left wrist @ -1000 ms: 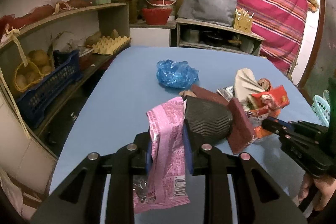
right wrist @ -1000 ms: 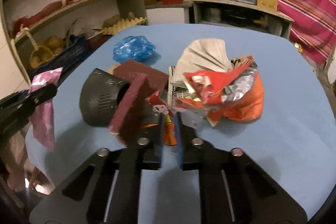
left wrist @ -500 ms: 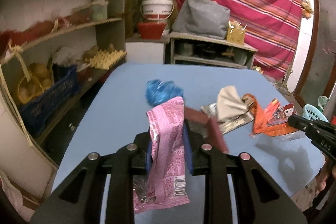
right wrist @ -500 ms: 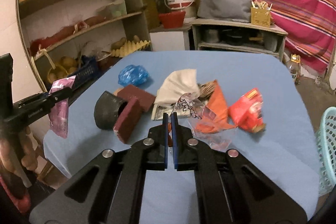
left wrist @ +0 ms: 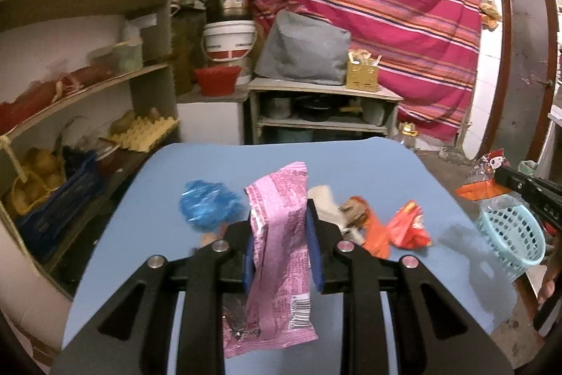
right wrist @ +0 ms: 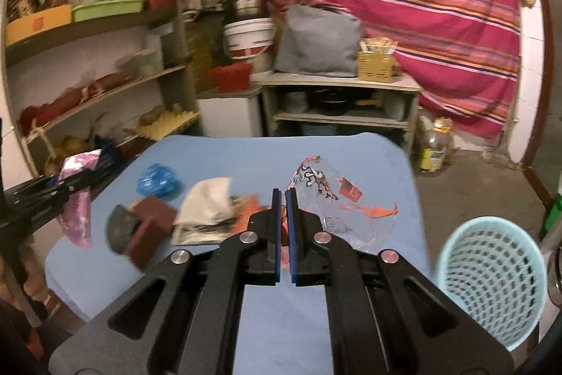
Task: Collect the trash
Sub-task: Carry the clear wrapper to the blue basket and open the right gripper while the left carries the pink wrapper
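My left gripper (left wrist: 281,209) is shut on a pink wrapper (left wrist: 277,287) and holds it upright above the near edge of the blue table (left wrist: 351,160). My right gripper (right wrist: 282,195) is shut on a clear printed wrapper (right wrist: 333,199) lifted off the table. In the left wrist view that clear wrapper (left wrist: 486,171) hangs at the right, above a light blue basket (left wrist: 513,234). The basket (right wrist: 491,283) stands off the table's right side. On the table lie a blue bag (left wrist: 207,202), white paper (right wrist: 207,199), a red wrapper (left wrist: 409,227) and an orange wrapper (left wrist: 374,234).
A dark red pad (right wrist: 151,220) and a black ribbed piece (right wrist: 119,227) lie at the table's left. Loaded shelves (left wrist: 87,86) run along the left. A low cabinet (left wrist: 323,94) stands behind the table. A plastic bottle (right wrist: 433,146) stands on the floor at the right.
Both grippers rose and drew back from the pile. The right one pulled the clear wrapper free of the heap and swung right, bringing the basket into view. The pink wrapper stays gripped.
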Tool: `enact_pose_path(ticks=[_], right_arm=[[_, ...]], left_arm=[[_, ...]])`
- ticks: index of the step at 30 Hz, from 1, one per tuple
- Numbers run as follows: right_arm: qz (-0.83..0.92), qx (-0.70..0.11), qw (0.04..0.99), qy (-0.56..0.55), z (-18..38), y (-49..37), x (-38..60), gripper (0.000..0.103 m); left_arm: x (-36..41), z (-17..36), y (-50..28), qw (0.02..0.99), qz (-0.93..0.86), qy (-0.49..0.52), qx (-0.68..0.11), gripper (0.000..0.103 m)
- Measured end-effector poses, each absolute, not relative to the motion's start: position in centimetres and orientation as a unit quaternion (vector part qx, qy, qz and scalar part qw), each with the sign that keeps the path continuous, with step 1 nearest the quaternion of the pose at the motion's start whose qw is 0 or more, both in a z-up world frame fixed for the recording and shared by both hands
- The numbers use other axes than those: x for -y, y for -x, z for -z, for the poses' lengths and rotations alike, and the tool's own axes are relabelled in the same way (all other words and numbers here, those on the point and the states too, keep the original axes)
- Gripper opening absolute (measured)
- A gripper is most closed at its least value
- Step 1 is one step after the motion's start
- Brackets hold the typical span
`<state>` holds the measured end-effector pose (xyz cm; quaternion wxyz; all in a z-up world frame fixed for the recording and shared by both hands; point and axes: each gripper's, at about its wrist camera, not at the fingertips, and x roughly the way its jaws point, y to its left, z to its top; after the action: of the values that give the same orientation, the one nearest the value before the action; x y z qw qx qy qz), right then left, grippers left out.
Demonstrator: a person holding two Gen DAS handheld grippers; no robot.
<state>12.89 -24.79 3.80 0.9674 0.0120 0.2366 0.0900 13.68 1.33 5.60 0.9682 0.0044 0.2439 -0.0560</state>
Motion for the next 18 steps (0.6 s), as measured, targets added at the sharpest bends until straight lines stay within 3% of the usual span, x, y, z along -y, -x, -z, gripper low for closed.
enact_pose_path(ticks=[18], right_arm=[[0.066,-0.262,0.961,-0.056,0.4,-10.7,43.7,0.004]], left_arm=[[16.4,-4.1,-17.9,0.951,0.163,-0.045,-0.258,0.025]])
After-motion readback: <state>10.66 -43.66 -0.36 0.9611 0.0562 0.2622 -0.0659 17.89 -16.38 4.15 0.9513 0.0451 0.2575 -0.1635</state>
